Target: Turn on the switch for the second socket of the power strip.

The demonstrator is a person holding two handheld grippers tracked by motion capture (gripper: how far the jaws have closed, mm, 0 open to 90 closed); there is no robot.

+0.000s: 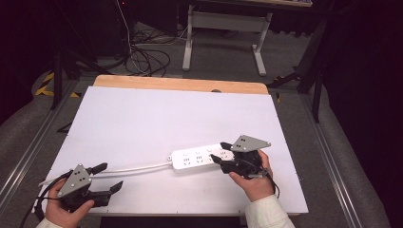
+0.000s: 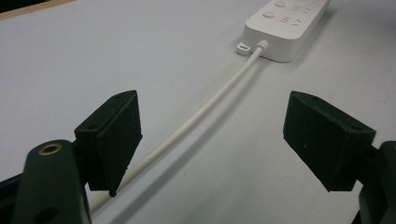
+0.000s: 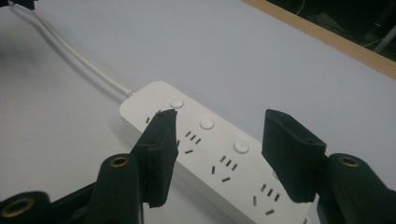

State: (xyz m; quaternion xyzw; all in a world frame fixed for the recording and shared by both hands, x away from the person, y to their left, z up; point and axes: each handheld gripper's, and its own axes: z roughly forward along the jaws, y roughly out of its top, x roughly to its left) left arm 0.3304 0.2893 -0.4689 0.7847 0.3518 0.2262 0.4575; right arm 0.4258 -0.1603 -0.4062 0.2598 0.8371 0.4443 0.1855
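Cord (image 2: 196, 116) runs btwn open left claw (image 2: 212, 140) jaws; right claw (image 3: 224, 154), open, straddles power strip (image 3: 205, 149) on surface (image 1: 142, 118).

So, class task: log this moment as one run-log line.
left gripper: open, astride cord | right gripper: open, over power strip | table: strip flat

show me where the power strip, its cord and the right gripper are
power strip (image 1: 196, 160): high view, on its white top face, left of the right gripper.
cord (image 2: 205, 108): left gripper view, midway along the white cable running to the strip.
right gripper (image 3: 217, 156): right gripper view, midway between its open jaws, above the strip.
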